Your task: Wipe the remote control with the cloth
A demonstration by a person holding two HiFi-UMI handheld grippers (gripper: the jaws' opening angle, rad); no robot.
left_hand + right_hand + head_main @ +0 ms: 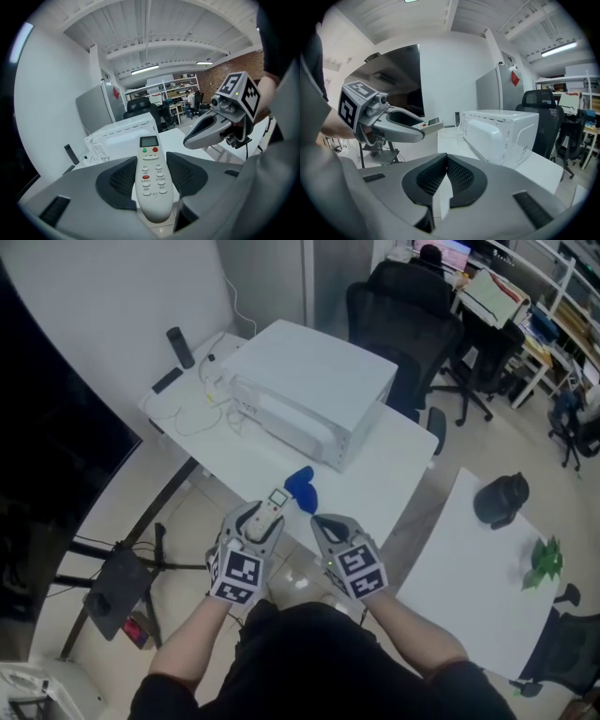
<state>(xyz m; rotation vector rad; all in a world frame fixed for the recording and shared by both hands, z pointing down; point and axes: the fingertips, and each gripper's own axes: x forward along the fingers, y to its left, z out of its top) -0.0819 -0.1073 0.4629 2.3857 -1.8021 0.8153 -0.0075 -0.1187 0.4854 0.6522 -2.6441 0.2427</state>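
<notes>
**Remote gripped, cloth waiting on the table**

Our left gripper (151,159) is clamped on the remote control (153,187). Its pads press the two long sides around the buttons, and the screen end points away from us. The remote hangs in the air just off the near edge of the white table (398,460). Our right gripper (446,161) is fully closed with nothing between its jaws. The blue cloth (302,489) lies bunched on the table near that edge, just beyond both grippers.

We judge the remote to be light, stiff, smooth plastic. It could slide or twist in a side grip under hard rubbing, so a hold around the middle and gentle strokes along its length suit it. The cloth looks soft and limp, and pinching a raised fold should lift it cleanly.

The tabletop is smooth and white. A microwave (309,395) stands just behind the cloth, with cables and a dark handset (180,346) at the far corner. The room is an office with black chairs (403,306), and a second white table (469,587) on our right carries a small plant (544,561).
</notes>
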